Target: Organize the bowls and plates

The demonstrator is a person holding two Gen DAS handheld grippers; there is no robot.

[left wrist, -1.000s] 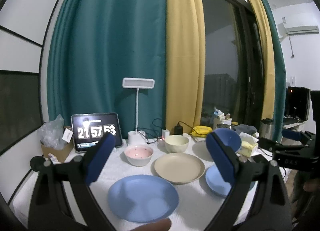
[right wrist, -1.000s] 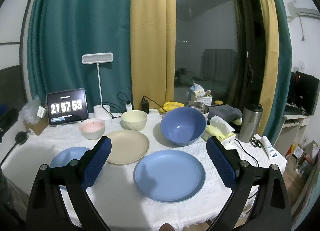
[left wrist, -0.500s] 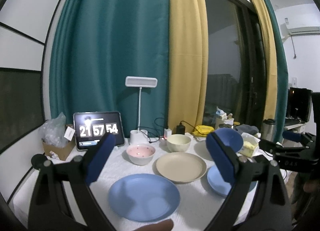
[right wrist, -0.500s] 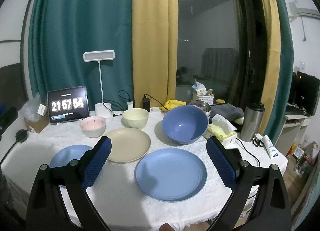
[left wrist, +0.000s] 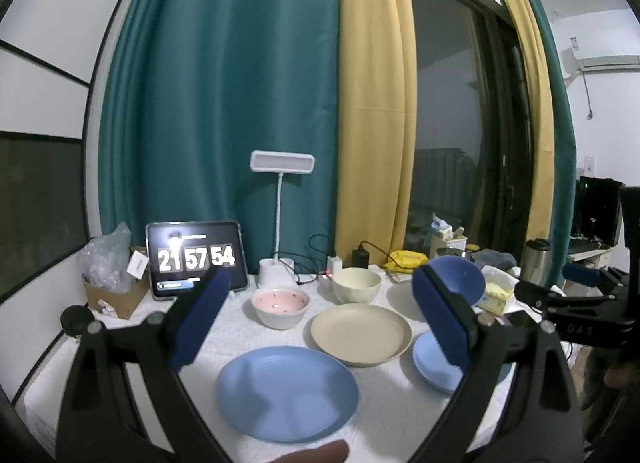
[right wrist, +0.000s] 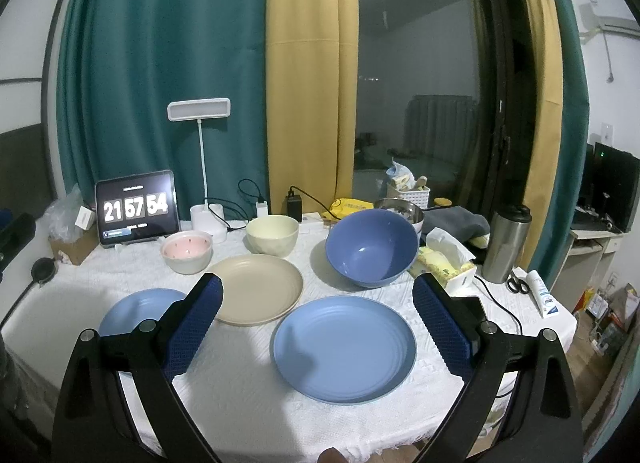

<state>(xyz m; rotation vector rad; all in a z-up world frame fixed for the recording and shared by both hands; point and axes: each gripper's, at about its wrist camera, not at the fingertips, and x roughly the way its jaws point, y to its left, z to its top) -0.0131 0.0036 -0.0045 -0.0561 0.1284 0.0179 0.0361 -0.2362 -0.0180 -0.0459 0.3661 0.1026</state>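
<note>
On the white tablecloth lie two blue plates, one near the front left (left wrist: pixel 286 393) (right wrist: pixel 138 313) and one near the front right (right wrist: pixel 344 349) (left wrist: pixel 436 361), with a beige plate (left wrist: pixel 360 333) (right wrist: pixel 256 289) between them. Behind stand a pink bowl (left wrist: pixel 280 305) (right wrist: pixel 186 251), a cream bowl (left wrist: pixel 356 283) (right wrist: pixel 272 235) and a large blue bowl (right wrist: pixel 372 247) (left wrist: pixel 460 275). My left gripper (left wrist: pixel 320 327) is open and empty above the front-left plate. My right gripper (right wrist: pixel 318 327) is open and empty above the front-right plate.
A tablet clock (right wrist: pixel 136 207), a white desk lamp (right wrist: pixel 200 111) and chargers with cables line the back. A tissue pack (right wrist: pixel 446 263), a steel flask (right wrist: pixel 506 247), scissors and a tube lie at the right. A cardboard box (left wrist: pixel 114 295) sits far left.
Both grippers have lifted and drawn back slightly, so the dishes sit a little lower in view. Nothing on the table has moved. The clock went from 21:57:53 to 21:57:54.
</note>
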